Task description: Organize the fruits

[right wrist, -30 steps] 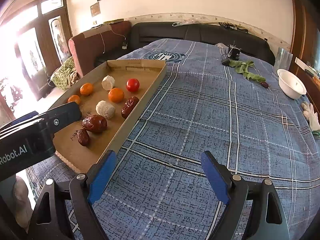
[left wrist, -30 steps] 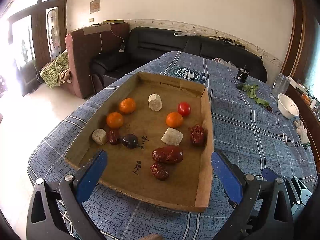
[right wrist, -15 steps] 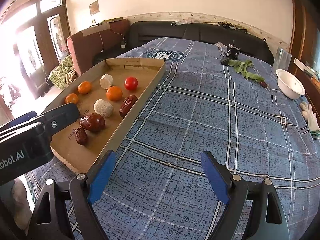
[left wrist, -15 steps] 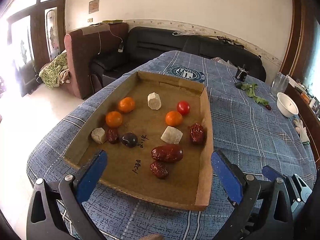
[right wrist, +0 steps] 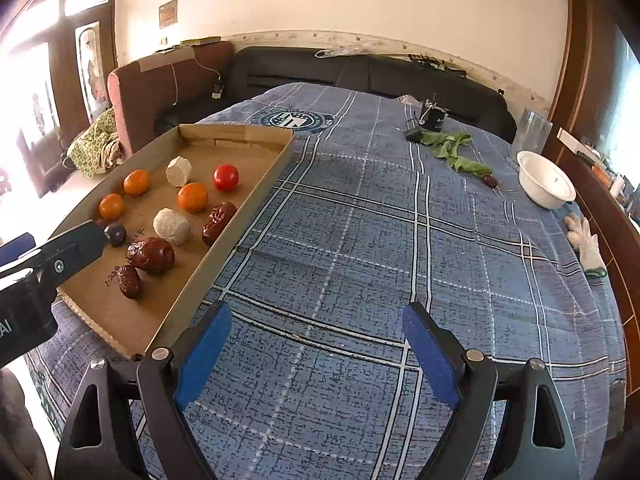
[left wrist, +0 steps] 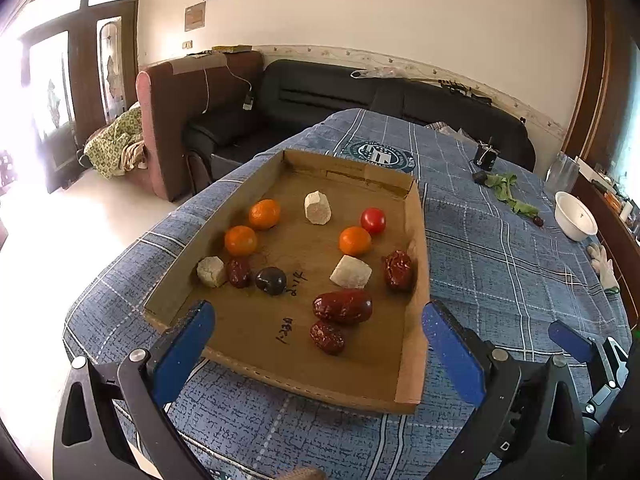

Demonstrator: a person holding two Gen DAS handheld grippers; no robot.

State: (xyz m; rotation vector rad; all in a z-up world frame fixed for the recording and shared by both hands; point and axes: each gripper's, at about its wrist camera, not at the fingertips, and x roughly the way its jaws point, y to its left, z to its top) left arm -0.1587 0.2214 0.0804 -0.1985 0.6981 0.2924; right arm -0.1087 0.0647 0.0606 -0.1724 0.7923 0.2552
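Note:
A shallow cardboard tray (left wrist: pixel 418 248) lies on the blue plaid tablecloth; it also shows in the right wrist view (right wrist: pixel 224 248). It holds three oranges (left wrist: pixel 355 241), a red tomato (left wrist: pixel 373 220), several red dates (left wrist: pixel 343 306), a dark plum (left wrist: pixel 271 280) and three pale chunks (left wrist: pixel 351 272). My left gripper (left wrist: pixel 316 344) is open and empty above the tray's near edge. My right gripper (right wrist: pixel 316 348) is open and empty over bare cloth, right of the tray.
A white bowl (right wrist: pixel 546 185) stands at the table's right side, with green leaves (right wrist: pixel 454 148), a small black object (right wrist: pixel 433 117) and a clear glass (right wrist: pixel 534 132) behind. A white glove (right wrist: pixel 586 242) lies at the right edge. Sofas stand beyond the table.
Both views have shifted slightly; the tray sits a little lower and nearer in the right wrist view. Nothing was taken hold of and both grippers stay open.

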